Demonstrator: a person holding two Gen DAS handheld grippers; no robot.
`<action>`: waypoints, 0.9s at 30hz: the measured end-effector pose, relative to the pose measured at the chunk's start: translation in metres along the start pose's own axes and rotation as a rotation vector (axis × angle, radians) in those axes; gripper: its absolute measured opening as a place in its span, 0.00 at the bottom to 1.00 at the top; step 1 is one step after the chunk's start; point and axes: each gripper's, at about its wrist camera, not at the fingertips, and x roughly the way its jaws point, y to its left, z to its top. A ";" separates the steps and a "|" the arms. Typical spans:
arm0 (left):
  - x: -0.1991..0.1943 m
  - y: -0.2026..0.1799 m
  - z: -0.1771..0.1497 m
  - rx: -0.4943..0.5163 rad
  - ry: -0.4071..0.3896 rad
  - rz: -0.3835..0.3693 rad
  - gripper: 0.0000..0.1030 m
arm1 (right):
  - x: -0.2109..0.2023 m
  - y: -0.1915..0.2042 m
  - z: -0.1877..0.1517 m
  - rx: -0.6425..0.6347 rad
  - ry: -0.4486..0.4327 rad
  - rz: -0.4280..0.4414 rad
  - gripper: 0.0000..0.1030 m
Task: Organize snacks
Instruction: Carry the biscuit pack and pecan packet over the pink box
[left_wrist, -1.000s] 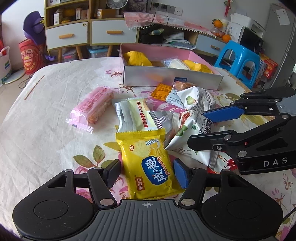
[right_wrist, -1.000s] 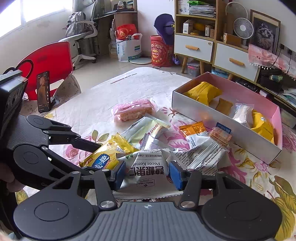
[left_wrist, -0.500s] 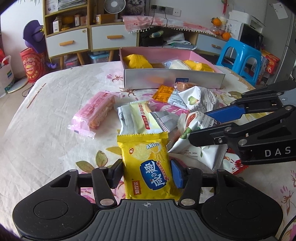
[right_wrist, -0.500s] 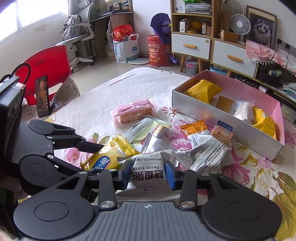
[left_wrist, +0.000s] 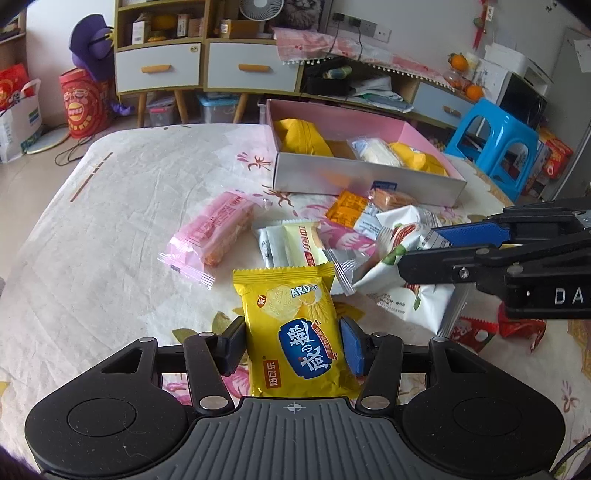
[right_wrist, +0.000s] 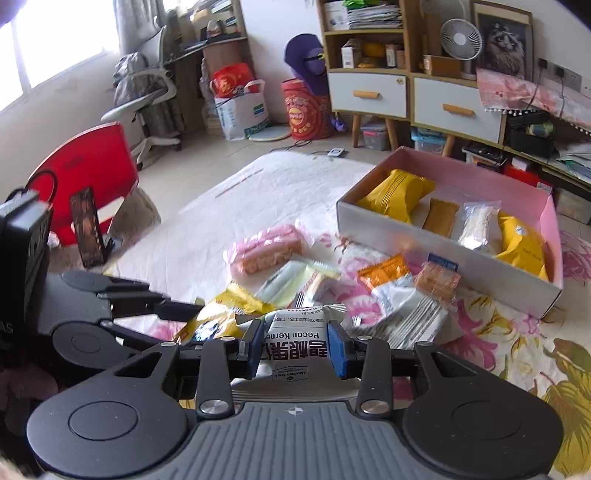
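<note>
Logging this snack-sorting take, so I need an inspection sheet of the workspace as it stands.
Surface: floral tablecloth, rumpled.
Job's things: pink box with four packets inside; loose packets in front of it.
Clutter: nothing seen on the cloth.
Grippers: left hand-held gripper shut on yellow packet; right hand-held gripper shut on white packet; both have just been closing.
Cables: cord on floor.
Surroundings: cabinet, blue stool, red chair.
</note>
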 end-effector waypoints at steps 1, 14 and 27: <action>-0.001 0.001 0.002 -0.004 -0.004 0.001 0.49 | -0.001 -0.001 0.003 0.007 -0.004 -0.004 0.27; -0.010 0.017 0.055 -0.084 -0.111 -0.006 0.49 | -0.014 -0.036 0.052 0.214 -0.154 -0.060 0.27; 0.019 0.001 0.103 -0.035 -0.129 -0.026 0.49 | -0.010 -0.071 0.067 0.433 -0.279 -0.146 0.27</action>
